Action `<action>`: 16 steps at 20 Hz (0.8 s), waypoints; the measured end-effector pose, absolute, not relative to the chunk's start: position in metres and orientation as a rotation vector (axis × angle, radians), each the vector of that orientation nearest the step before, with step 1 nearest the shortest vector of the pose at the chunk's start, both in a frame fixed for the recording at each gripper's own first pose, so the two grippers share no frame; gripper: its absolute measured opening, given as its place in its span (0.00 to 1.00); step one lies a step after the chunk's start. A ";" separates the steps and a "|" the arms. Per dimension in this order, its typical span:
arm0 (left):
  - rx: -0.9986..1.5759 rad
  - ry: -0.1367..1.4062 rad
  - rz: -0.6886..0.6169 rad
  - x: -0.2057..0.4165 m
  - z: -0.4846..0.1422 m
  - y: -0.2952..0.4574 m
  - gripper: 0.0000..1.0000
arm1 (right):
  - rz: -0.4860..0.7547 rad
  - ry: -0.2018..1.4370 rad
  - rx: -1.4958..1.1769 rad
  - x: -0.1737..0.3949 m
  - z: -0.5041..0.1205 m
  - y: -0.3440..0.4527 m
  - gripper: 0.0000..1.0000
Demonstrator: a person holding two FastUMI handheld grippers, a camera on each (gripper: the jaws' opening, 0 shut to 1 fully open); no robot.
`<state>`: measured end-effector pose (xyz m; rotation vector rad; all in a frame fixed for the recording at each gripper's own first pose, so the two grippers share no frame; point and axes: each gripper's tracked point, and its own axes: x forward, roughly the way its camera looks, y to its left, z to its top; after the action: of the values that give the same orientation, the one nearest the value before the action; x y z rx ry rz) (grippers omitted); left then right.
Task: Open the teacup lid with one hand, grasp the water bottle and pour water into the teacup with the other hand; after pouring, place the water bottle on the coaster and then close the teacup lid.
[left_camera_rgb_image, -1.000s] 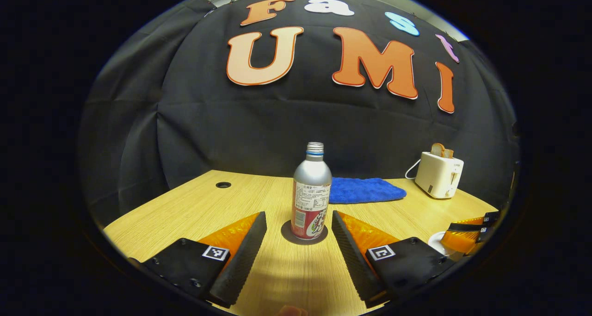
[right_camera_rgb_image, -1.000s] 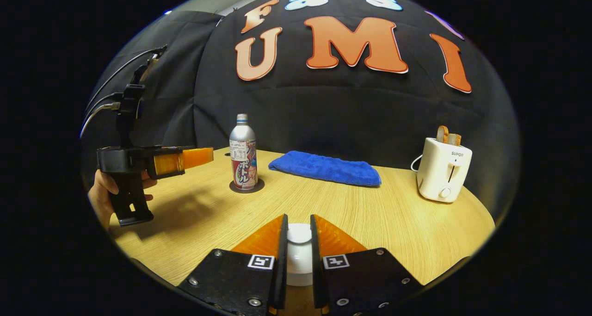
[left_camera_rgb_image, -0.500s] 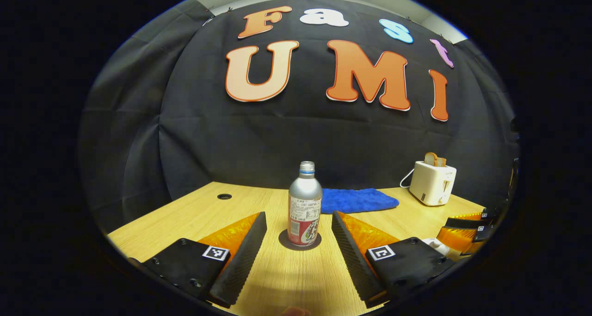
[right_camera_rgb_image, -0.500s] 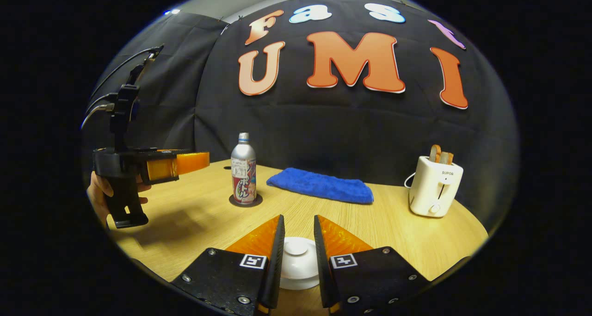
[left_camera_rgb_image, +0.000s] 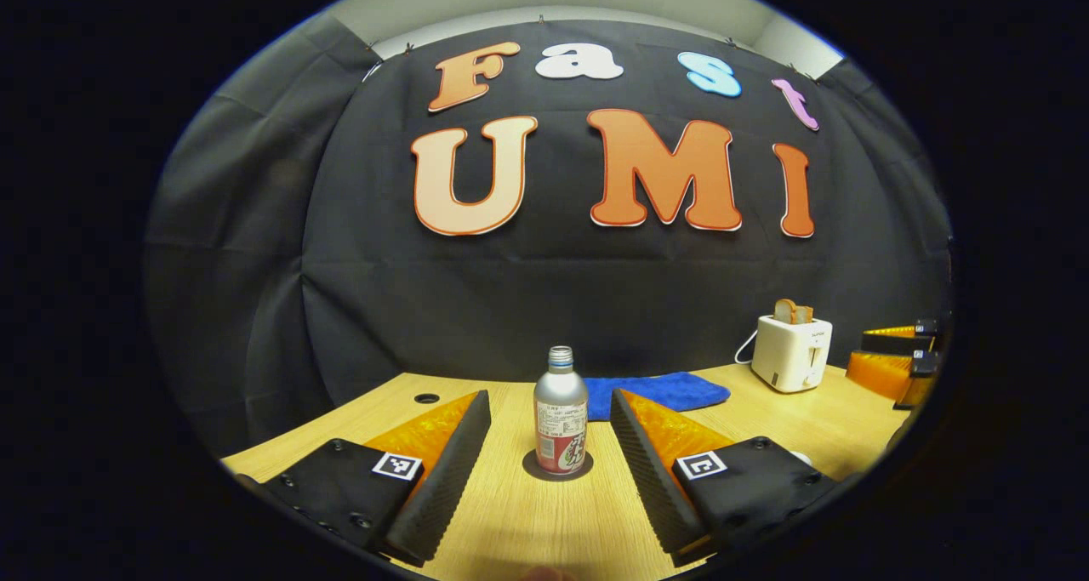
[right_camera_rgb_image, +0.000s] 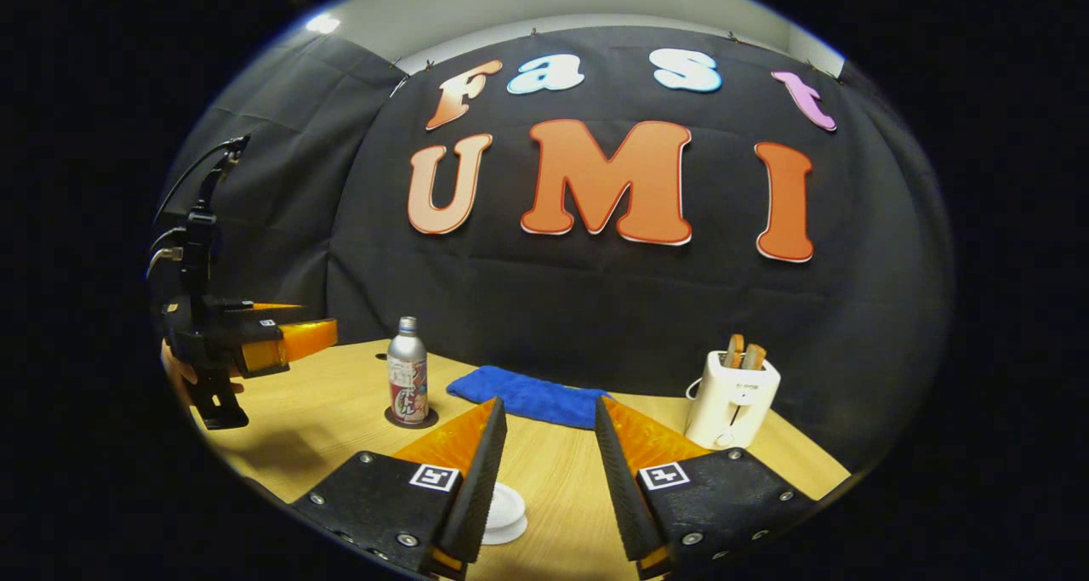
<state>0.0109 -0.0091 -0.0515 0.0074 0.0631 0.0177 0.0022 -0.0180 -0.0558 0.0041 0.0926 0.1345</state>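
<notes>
Seemingly finished: both claws stand open and apart from the task's things.

Left claw point(left_camera_rgb_image: 550, 432) hovers with jaws spread wide, holding nothing, framing the silver metal water bottle with red-and-white label point(left_camera_rgb_image: 561, 412), which stands upright and uncapped on the dark round coaster point(left_camera_rgb_image: 557, 469) on the pale wood-grain counter point(left_camera_rgb_image: 527, 521); that placement suits the task's end. Right claw point(right_camera_rgb_image: 544, 445) is likewise parted and empty, raised above the white round teacup lid point(right_camera_rgb_image: 504, 509), which lies low beside its left finger; the cup beneath is hidden, so whether it sits properly closed I cannot tell.
</notes>
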 end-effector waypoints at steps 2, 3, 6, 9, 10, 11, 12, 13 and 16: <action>0.002 0.053 0.012 0.004 -0.045 -0.012 0.97 | 0.109 0.079 0.001 -0.001 -0.047 -0.028 0.68; 0.004 0.045 0.013 0.001 -0.039 -0.012 0.93 | 0.098 0.069 0.001 -0.002 -0.040 -0.033 0.70; 0.008 0.020 0.016 -0.007 -0.027 -0.013 0.96 | 0.072 0.043 0.011 -0.008 -0.025 -0.043 0.74; 0.006 0.010 0.023 -0.010 -0.013 -0.007 0.96 | 0.049 0.009 0.007 -0.014 -0.008 -0.050 0.75; 0.003 0.006 0.025 -0.012 -0.008 -0.005 0.96 | 0.041 0.002 0.003 -0.015 -0.004 -0.051 0.76; 0.002 0.002 0.027 -0.013 -0.003 -0.003 0.93 | 0.028 -0.006 0.001 -0.018 0.001 -0.053 0.76; 0.003 0.000 0.030 -0.015 0.001 -0.002 0.97 | 0.024 -0.016 -0.002 -0.021 0.005 -0.054 0.76; 0.004 -0.002 0.028 -0.017 0.004 -0.002 0.97 | 0.023 -0.026 -0.004 -0.021 0.009 -0.052 0.76; 0.002 -0.001 0.052 -0.023 0.010 0.005 0.97 | 0.030 -0.031 0.007 -0.026 0.010 -0.046 0.77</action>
<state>-0.0234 0.0049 0.0100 0.0016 -0.0010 0.0520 -0.0255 -0.0456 0.0096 0.0067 -0.0308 0.0300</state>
